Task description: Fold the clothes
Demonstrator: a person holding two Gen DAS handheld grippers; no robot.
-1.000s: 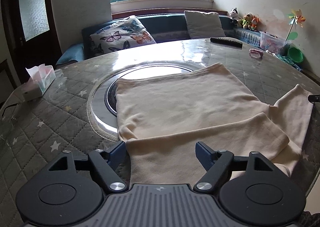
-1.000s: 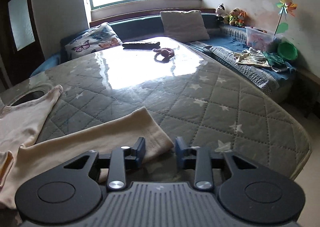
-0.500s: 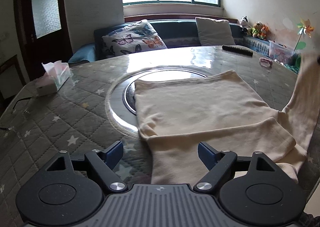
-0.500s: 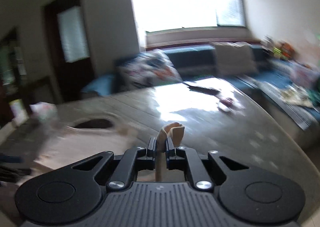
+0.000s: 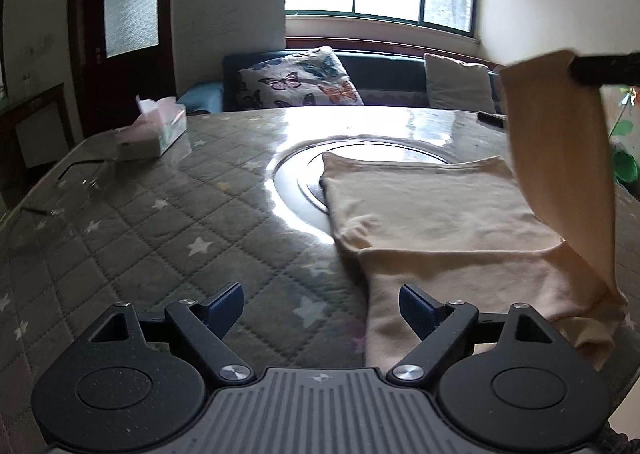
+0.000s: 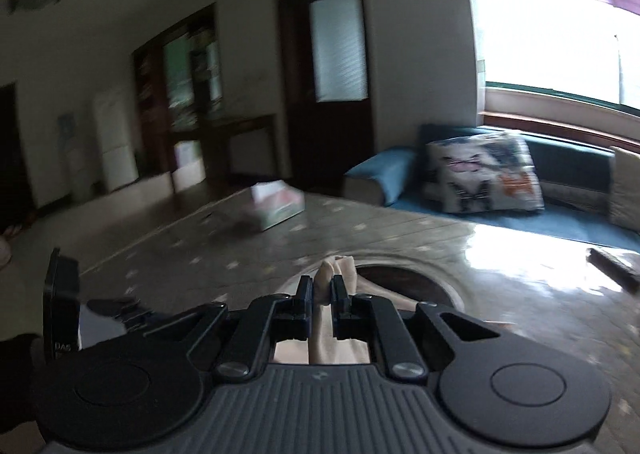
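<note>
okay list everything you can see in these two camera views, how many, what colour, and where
garment: one, cream, flat on the table, right part lifted
sleeve: one, cream, raised at right
table: one, grey star-quilted cover, under the garment
tissue box: one, white and green, far left of table
butterfly cushion: one, white, on the blue sofa
plain cushion: one, grey, on the sofa
remote: one, black, far side of table
left gripper: open, above the near edge
right gripper: shut on the sleeve

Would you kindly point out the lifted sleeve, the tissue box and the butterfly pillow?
lifted sleeve (image 5: 560, 142): left wrist view, middle of the hanging cloth.
tissue box (image 5: 160, 132): left wrist view, its near side.
butterfly pillow (image 5: 300, 80): left wrist view, centre of its face.
</note>
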